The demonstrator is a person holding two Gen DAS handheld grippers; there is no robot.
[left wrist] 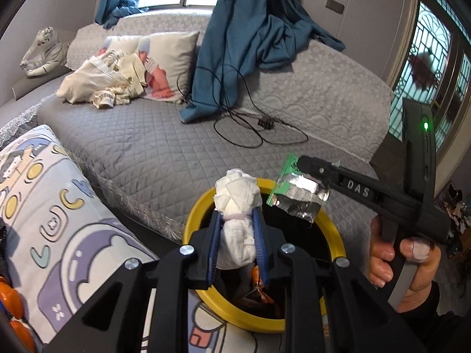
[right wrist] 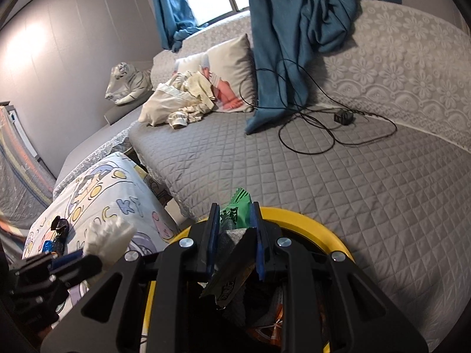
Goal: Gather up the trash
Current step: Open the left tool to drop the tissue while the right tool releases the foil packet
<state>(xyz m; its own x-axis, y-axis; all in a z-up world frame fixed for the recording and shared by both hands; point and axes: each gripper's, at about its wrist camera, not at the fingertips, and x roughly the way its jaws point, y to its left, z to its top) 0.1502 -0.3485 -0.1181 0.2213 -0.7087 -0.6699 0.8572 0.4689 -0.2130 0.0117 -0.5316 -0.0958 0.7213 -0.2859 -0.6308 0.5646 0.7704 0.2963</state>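
Observation:
My left gripper (left wrist: pixel 238 216) is shut on a crumpled white tissue wad (left wrist: pixel 238 206) and holds it over the open mouth of the yellow-rimmed black bin (left wrist: pixel 192 214). My right gripper (right wrist: pixel 235 210) is shut on a green and silver snack wrapper (right wrist: pixel 235 214), also above the bin (right wrist: pixel 309 220). In the left wrist view the right gripper (left wrist: pixel 303 166) comes in from the right with the wrapper (left wrist: pixel 297 194) hanging over the bin's far rim. In the right wrist view the tissue (right wrist: pixel 109 239) shows at lower left. Orange wrappers (right wrist: pixel 270 326) lie inside the bin.
A grey quilted sofa (left wrist: pixel 147 147) lies behind the bin, with a black cable and charger (left wrist: pixel 266 123), a blue curtain (left wrist: pixel 244 44), a cream cloth pile (left wrist: pixel 103 82) and a toy tiger (left wrist: pixel 44 53). A cartoon-print cushion (left wrist: pixel 59 220) sits left, with small dark wrappers (right wrist: pixel 59 232) on it.

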